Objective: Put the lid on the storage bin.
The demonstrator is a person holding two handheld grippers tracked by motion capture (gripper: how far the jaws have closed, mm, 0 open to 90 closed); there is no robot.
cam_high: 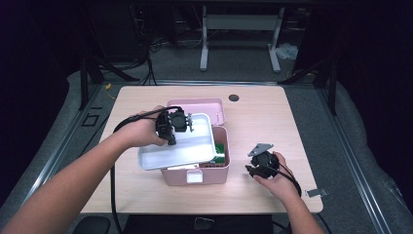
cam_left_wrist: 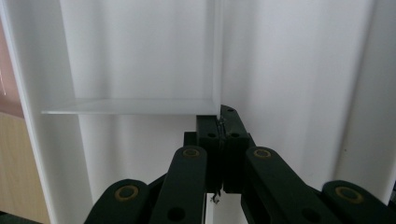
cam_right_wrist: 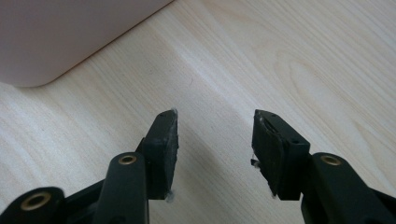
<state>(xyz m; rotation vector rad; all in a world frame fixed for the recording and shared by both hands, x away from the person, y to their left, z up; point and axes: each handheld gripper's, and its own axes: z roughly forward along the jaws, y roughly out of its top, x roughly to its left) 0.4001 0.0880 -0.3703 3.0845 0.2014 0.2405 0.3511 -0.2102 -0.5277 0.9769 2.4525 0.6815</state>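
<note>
The left gripper point(cam_high: 176, 123) is clenched on a thin partition wall inside the white tray point(cam_high: 195, 146); in the left gripper view its two black jaws meet tight on that upright divider point(cam_left_wrist: 217, 60), just where a crosswise divider joins it. The person's left hand point(cam_high: 141, 130) wraps the gripper's body, with the black cable looping off toward 9 o'clock.

The tray (a shallow, compartmented insert) is held tilted above the pink storage box point(cam_high: 204, 168), its low corner out past the box's edge toward 8 o'clock, its far end up by the gripper. Under the tray's 4 o'clock corner the box's inside shows something green point(cam_high: 220, 152), too small to name. The box's lid point(cam_high: 199, 106) stands open behind, at 12 o'clock from the tray, and a white latch point(cam_high: 195, 176) sits on the box's near face.

Well apart, at 3 o'clock from the box, the right gripper point(cam_high: 251, 169) rests low over the worktop point(cam_high: 263, 117), held by the right hand point(cam_high: 277, 183), a grey three-cornered plate on its top. Its jaws stand parted with nothing between them (in the right gripper view bare pale wood point(cam_right_wrist: 299, 60) lies under the gap), and a rounded corner of the pink box point(cam_right_wrist: 56, 42) sits at 10 o'clock from them.

A small dark round cap point(cam_high: 234, 97) is set in the worktop near its far edge.
</note>
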